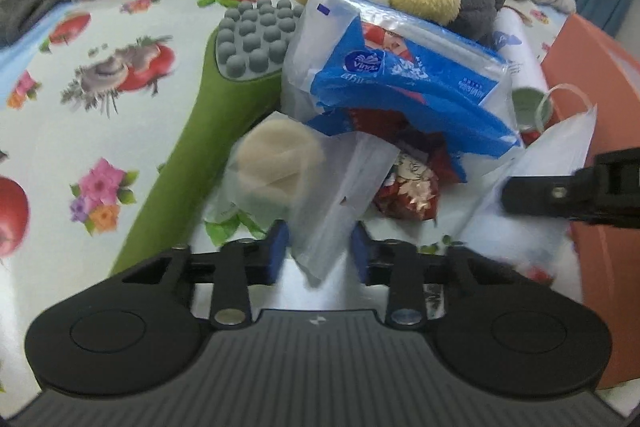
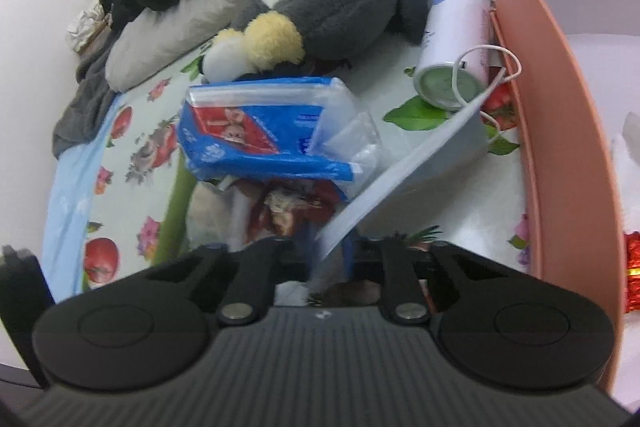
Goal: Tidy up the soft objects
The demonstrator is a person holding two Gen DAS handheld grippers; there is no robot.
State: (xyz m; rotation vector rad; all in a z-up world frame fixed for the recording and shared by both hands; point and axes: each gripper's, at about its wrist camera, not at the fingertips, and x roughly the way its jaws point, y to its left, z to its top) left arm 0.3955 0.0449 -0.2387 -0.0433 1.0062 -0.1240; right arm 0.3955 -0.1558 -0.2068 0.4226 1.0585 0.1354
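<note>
Clutter fills mid-frame, so your right gripper (image 2: 320, 255) pinches the face mask (image 2: 420, 167) binward while your left gripper (image 1: 320, 247) straddles a clear bag (image 1: 340, 195), unclosed.

From the left wrist view I can read one brand — "Vinda", white script in a round emblem on the blue tissue pack (image 1: 408, 75). The smaller white characters printed along that pack are too blurred for me to make out. In the right wrist view the same pack shows a red panel with a picture — its lettering I cannot read.
</note>
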